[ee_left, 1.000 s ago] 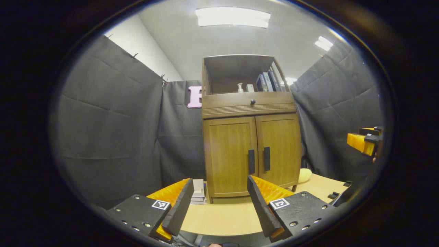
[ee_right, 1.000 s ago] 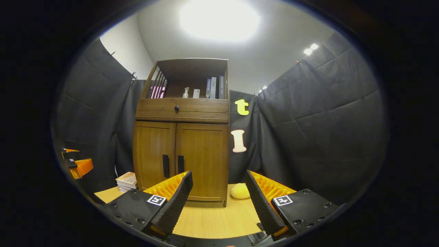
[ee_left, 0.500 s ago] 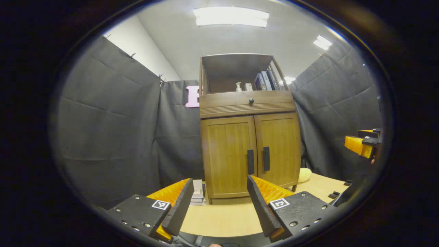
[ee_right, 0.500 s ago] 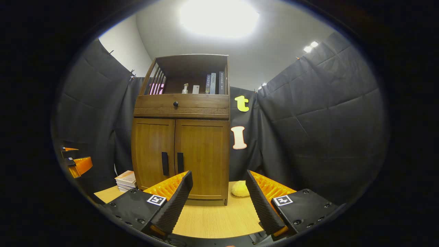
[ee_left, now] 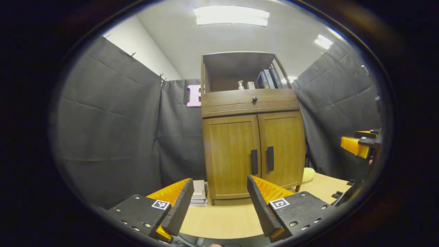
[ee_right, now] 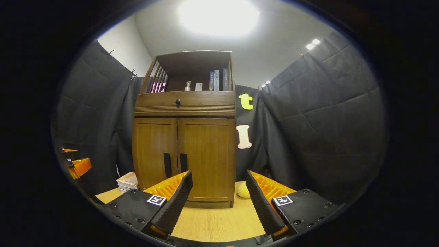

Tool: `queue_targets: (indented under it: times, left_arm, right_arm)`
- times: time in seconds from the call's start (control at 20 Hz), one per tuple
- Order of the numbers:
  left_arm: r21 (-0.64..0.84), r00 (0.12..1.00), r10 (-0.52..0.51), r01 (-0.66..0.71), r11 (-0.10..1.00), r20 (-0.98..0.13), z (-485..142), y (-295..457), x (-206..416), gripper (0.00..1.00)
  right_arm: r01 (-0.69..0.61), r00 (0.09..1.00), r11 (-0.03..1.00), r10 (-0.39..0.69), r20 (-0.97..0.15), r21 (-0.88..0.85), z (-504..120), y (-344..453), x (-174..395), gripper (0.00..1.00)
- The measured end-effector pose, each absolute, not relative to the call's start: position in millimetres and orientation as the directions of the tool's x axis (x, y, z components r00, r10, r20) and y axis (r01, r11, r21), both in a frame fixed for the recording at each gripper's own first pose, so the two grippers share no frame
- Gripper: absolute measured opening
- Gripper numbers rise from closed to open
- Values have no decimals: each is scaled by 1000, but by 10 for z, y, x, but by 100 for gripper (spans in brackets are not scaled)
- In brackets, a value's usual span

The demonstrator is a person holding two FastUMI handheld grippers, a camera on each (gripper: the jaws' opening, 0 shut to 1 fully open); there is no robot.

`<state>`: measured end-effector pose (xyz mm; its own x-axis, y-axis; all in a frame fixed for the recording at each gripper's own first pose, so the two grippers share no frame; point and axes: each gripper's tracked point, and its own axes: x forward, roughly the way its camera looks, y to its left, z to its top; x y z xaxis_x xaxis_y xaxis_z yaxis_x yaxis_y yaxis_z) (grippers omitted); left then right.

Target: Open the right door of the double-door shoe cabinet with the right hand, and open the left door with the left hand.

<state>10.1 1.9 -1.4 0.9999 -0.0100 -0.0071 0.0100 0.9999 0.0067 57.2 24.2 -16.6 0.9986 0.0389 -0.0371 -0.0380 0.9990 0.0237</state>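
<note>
Shoe cabinet (ee_left: 252,137) doors both shut
Left gripper (ee_left: 216,202) and right gripper (ee_right: 217,200) spread wide, holding nothing — well short of the handles (ee_right: 174,164).

Brown wood-grain shoe cabinet (ee_right: 185,151), black door handles (ee_right: 167,165), pale wood table (ee_right: 212,223)

bare table (ee_right: 212,223) before cabinet doors (ee_right: 205,154), books (ee_right: 127,181) left, yellow lump (ee_right: 242,190) right

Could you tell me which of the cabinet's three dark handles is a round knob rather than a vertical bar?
The drawer knob, centred on the drawer above the doors. The left door handle and right door handle are upright bars.
</note>
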Motion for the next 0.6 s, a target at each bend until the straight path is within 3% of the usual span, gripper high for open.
queue_targets:
  times: [0.6]
  left_arm:
    - [28, 999, 52, -52, 998, 10, 16, 146, 238, 89]
  right_arm:
    - [-124, 991, 991, 126, -35, 48, -211, 594, 1496, 98]
